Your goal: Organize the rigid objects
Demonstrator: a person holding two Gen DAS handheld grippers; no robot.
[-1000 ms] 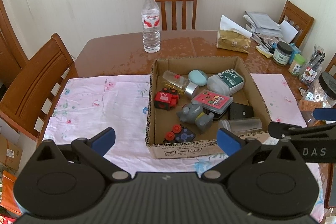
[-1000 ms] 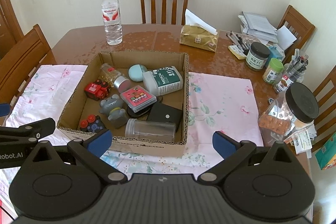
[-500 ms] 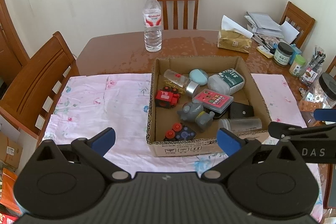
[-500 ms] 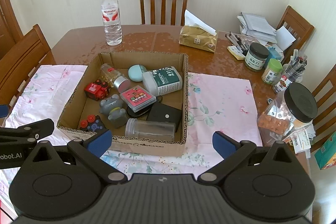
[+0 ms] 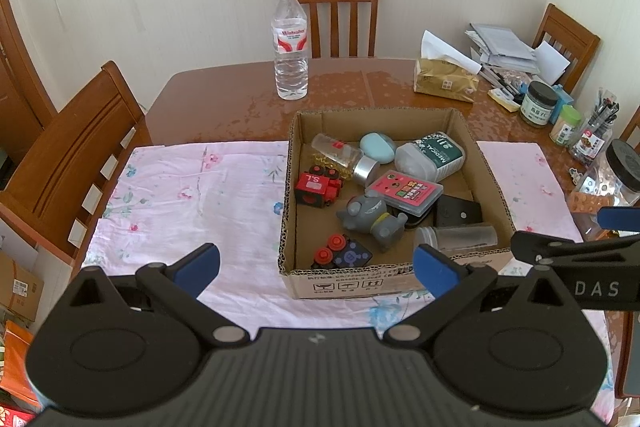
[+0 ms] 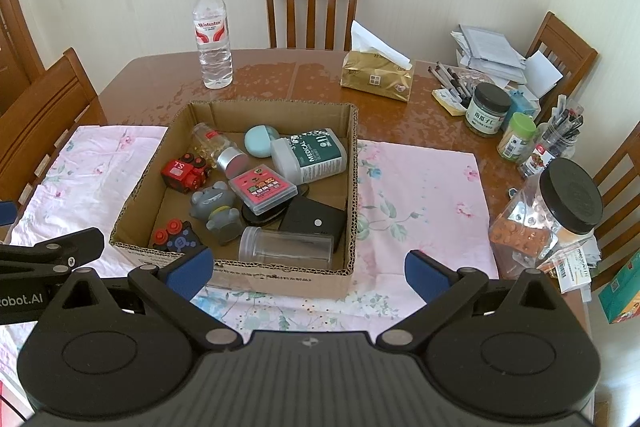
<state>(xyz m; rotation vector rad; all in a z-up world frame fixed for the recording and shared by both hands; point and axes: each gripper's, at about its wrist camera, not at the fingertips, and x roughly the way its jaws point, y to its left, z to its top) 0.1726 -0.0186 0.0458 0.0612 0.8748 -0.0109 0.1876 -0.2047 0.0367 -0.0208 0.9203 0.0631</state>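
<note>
— Where are the rigid things?
— Piled in the open brown cardboard box point(image 6: 352, 155) on the pink floral cloth point(image 6: 420, 187): a red toy train point(image 6: 185, 173), a grey figurine point(image 6: 216, 209), a clear plastic jar point(image 6: 286, 247).
— And the claws?
— Left claw point(image 5: 316, 265) and right claw point(image 6: 308, 269) both spread wide, empty, hovering near the box's front wall.

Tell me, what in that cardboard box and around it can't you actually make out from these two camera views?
- Flat dark object: under the pink card case in both views; identity unclear.
- Box's near inside corner: left view, blocked by the left gripper fingertip.
- Teal carton: right view, cut by the image edge.
- Jar labels: too small to read.
</note>
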